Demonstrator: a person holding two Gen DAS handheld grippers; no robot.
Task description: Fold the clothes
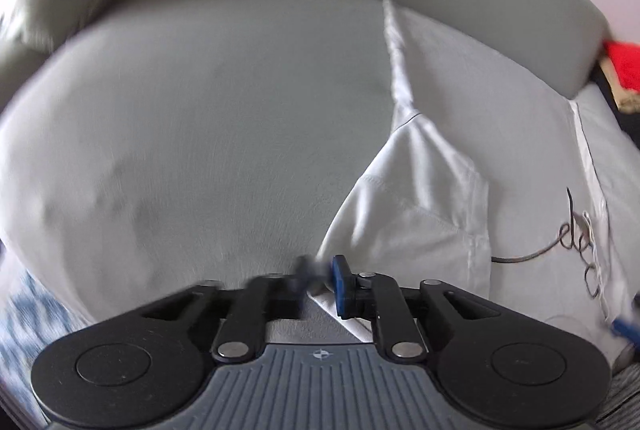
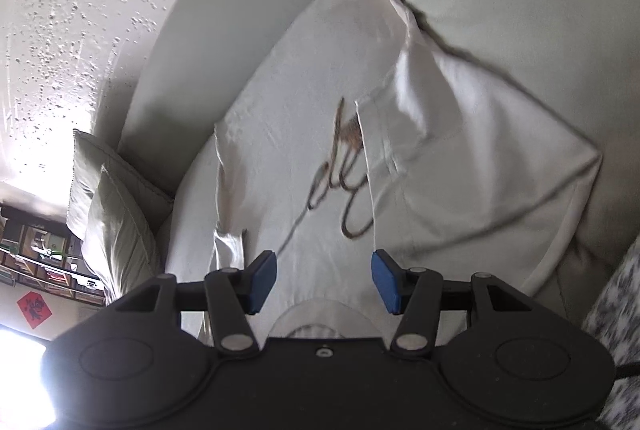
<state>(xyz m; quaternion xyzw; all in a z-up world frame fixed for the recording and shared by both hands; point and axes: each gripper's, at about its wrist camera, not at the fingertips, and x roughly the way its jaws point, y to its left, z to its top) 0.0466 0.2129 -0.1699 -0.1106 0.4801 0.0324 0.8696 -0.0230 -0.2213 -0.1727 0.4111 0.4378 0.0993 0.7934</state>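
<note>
A white shirt [image 1: 472, 133] with a dark script design is being spread over the seat of a pale grey sofa [image 1: 208, 117], presumably so that a flat, soft surface is available for folding. Its near corner is being pinched by the left gripper [image 1: 320, 278], whose jaws are being held narrowly together with the cloth edge caught between the blue pads [image 1: 342, 286]; one finger is blurred, so the grip is judged rather than clearly seen. That corner is probably being gripped so that this side can be drawn across the body of the shirt. The right gripper [image 2: 323, 284] is being held just above the shirt's printed front [image 2: 344, 169], its jaws parted and nothing clasped, likely being kept ready to take another edge. Cushions [image 2: 112, 213] are being left at the sofa's ends.
</note>
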